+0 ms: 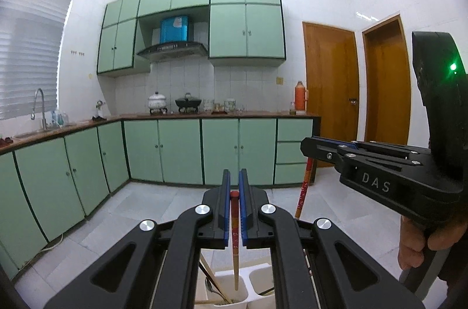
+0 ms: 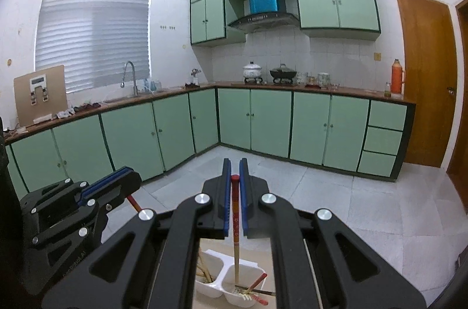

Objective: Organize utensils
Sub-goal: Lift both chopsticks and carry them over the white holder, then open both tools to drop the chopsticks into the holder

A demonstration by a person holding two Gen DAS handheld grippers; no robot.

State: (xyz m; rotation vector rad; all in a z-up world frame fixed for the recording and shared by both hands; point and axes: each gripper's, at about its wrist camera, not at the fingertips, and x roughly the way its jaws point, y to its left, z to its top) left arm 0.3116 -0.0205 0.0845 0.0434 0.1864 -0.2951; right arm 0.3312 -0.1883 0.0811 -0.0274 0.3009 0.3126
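My left gripper [image 1: 234, 177] is shut on a red-topped chopstick [image 1: 235, 224] that hangs tip-down over the left compartment of a white utensil holder [image 1: 248, 274]. A spoon [image 1: 212, 290] and wooden chopsticks lean in that compartment. My right gripper [image 2: 234, 167] is shut on a matching red chopstick [image 2: 235, 221], whose pale tip points into the right compartment of the holder [image 2: 225, 259], beside a fork [image 2: 242, 294] and another red chopstick [image 2: 256, 284]. Each gripper shows in the other view: the right gripper [image 1: 305, 145] at right, the left gripper [image 2: 131, 177] at left.
A hand [image 1: 415, 244] grips the right gripper's handle. Behind is a kitchen with green cabinets [image 1: 163, 151], a counter with pots [image 2: 254, 72], a sink tap [image 2: 130, 75], an orange flask [image 2: 397, 76], wooden doors [image 1: 330, 81] and a tiled floor [image 2: 365, 198].
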